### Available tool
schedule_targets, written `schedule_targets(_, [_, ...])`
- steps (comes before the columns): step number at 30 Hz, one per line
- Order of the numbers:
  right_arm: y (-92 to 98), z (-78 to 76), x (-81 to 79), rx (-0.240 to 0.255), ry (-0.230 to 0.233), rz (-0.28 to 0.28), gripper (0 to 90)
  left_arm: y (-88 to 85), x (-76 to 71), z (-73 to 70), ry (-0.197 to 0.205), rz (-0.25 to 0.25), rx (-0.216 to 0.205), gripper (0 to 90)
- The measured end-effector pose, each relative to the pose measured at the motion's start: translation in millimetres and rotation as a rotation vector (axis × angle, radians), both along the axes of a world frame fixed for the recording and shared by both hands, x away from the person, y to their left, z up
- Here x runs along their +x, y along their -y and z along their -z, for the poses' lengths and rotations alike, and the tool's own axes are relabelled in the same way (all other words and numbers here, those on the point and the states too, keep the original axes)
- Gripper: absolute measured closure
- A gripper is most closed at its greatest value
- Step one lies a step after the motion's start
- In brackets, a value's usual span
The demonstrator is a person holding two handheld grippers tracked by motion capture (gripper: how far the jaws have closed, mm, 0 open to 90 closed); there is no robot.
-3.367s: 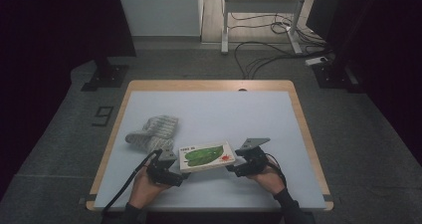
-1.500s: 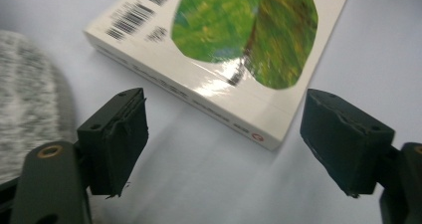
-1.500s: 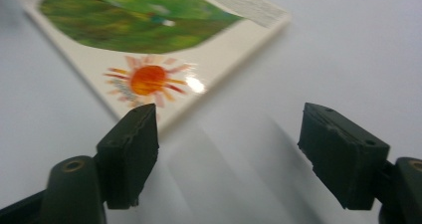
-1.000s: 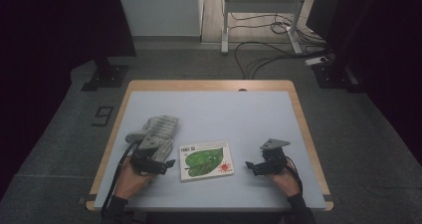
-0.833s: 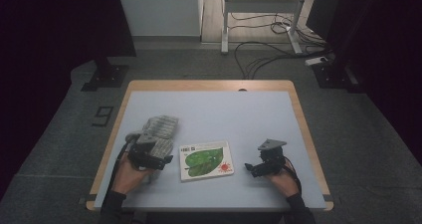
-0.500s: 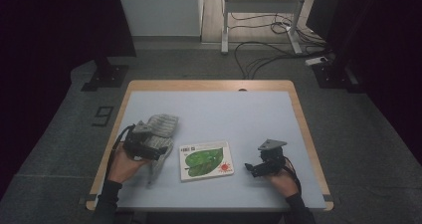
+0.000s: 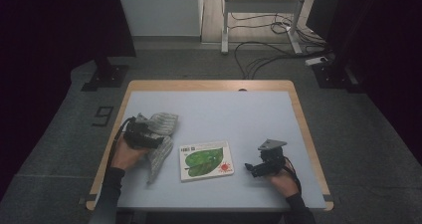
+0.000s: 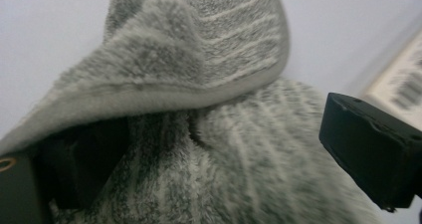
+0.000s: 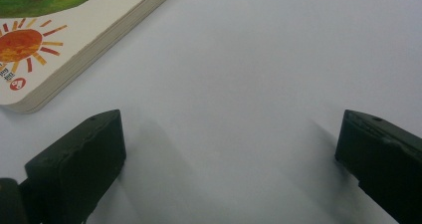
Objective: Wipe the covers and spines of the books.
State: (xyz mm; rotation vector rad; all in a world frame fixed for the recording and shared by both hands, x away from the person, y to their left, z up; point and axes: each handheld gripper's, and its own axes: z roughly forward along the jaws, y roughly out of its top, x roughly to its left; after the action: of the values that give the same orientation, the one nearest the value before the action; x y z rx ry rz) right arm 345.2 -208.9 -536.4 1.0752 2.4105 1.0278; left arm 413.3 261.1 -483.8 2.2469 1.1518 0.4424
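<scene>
Overhead forward-down view; two close gripper cameras, perhaps sharing the book (image 7: 205, 160) edge.

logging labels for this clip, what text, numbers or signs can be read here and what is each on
"9": a grey marking on the floor left of the table.
Book cover: a small title at its top left corner, too small to read.
Book, right gripper view: tiny print beside the red round logo, blurred.
Barcode, left gripper view: blurred, no digits legible.
</scene>
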Motion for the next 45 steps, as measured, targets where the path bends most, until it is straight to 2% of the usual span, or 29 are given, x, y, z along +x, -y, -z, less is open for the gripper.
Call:
schedule_targets(2, [0.0, 0.0, 0.0, 0.0, 0.0, 0.0, 0.0, -1.7, 4.1, 5.3, -0.012, -0.011, 0.0, 6.9])
schedule_targets(6, [0.0, 0.0, 0.0, 0.0, 0.0, 0.0, 0.0, -5.7, 10.1, 15.4, -0.056, -0.001, -0.02, 8.5])
schedule_targets(9, [0.0, 0.0, 0.0, 0.0, 0.0, 0.0, 0.0, -8.8, 11.4, 20.7, -0.088, 0.016, -0.069, 14.3])
schedule_targets(11, [0.1, 0.0, 0.0, 0.0, 0.0, 0.0, 0.0, -10.9, 10.1, 23.1, -0.097, 0.016, -0.108, 19.8])
schedule_targets(15, [0.0, 0.0, 0.0, 0.0, 0.0, 0.0, 0.0, -14.8, 3.4, 26.2, -0.085, 0.023, -0.16, 32.6])
schedule_targets(18, [0.1, 0.0, 0.0, 0.0, 0.0, 0.0, 0.0, -15.2, 0.0, 26.3, -0.086, 0.026, -0.175, 42.8])
schedule_targets(21, [0.0, 0.1, -0.1, 0.0, 0.0, 0.0, 0.0, -13.4, -3.1, 25.8, -0.092, 0.045, -0.186, 58.0])
schedule_targets(23, [0.0, 0.1, -0.1, 0.0, 0.0, 0.0, 0.0, -11.6, -5.2, 25.4, -0.084, 0.055, -0.182, 66.3])
schedule_targets(25, [0.0, 0.1, -0.1, 0.0, 0.0, 0.0, 0.0, -9.2, -7.1, 23.9, -0.072, 0.056, -0.165, 70.3])
schedule_targets(32, [0.0, 0.0, -0.1, 0.0, 0.001, 0.0, 0.0, -3.1, -12.6, 11.2, -0.049, 0.074, -0.13, 72.9])
schedule_targets(39, [0.0, 0.1, -0.1, 0.0, 0.001, 0.0, 0.0, 4.6, -22.0, -12.2, -0.021, 0.124, -0.133, 72.8])
schedule_targets(45, [0.1, 0.0, -0.1, 0.0, 0.0, -0.001, 0.0, 19.5, -28.9, -28.4, 0.003, 0.179, -0.127, 72.4])
